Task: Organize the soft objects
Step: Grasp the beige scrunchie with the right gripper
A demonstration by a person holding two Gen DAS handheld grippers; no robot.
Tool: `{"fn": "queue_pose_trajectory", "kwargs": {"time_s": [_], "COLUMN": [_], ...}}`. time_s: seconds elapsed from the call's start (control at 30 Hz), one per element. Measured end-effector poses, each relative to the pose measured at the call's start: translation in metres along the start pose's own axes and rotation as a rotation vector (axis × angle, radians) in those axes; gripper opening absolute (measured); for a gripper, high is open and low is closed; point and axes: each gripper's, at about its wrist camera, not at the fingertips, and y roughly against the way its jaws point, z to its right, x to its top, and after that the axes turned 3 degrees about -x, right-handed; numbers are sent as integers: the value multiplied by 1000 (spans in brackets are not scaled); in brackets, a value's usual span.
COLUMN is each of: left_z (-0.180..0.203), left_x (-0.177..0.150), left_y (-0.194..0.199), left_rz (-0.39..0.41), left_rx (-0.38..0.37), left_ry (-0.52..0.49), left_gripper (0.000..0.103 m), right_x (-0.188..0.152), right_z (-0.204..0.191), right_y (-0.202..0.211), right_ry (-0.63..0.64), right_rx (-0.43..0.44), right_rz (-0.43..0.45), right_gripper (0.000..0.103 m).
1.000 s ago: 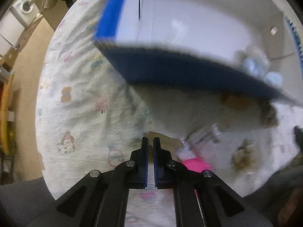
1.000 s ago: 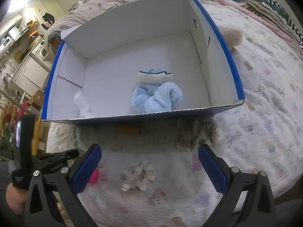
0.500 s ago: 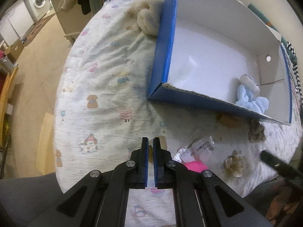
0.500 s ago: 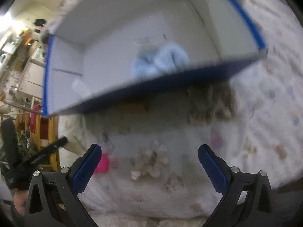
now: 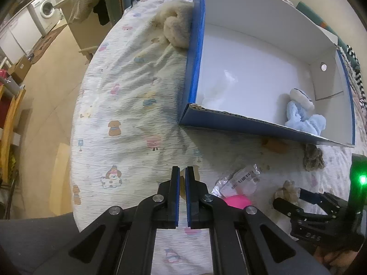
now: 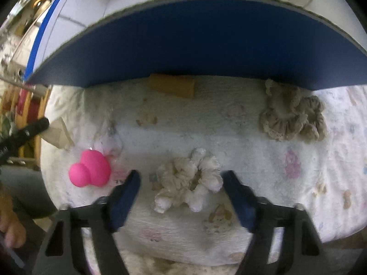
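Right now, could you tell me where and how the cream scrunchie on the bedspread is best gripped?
Grip the cream scrunchie across its whole bunched ring, coming from straight above. It lies flat and ruffled on the bedspread, clear of the pink toy and the beige scrunchie. The right gripper already straddles it, jaws closing, pads not yet pressing, so squeezing its left and right edges should probably gather it.

1. A washing machine (image 5: 47, 8) stands far off beyond the bedspread's (image 5: 128, 105) upper left edge, across the floor.
2. A cardboard carton (image 5: 19, 70) sits on the floor, left of the bedspread.
3. A wooden frame (image 5: 10, 123) stands at the left edge of view, well apart from the bedspread.
4. A striped cloth (image 5: 356, 68) lies past the bedspread's right side.
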Motion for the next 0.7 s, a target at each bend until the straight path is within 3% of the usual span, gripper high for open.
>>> {"fn": "queue_pose_trajectory", "kwargs": {"time_s": [0.03,0.07,0.17,0.33,0.4,0.7], "left_z": [0,0,0,-1,-1,-1], "left_x": [0,0,0,0,-1,-2], "left_y": [0,0,1,3,4,8], "left_rz": [1,2,2,14,21,37], "left_rx": [3,4,5,10,16,32], "left_ry": [1,1,1,0,-3,-7], "left_gripper": [4,4,4,4,4,4], "right_x": [1,0,-3,-5,-4,-7], "right_z": [-4,-6,-8,4,9,13], "right_y": [-1,-1,6,40,42,51], "right_ry": [8,21,32,-30,-51,-60], "right_rx": [-8,-12,6,59,88,109], "right_rz": [-2,-1,28,165,164,193], "right_gripper": [56,42,32,31,22,18]}}
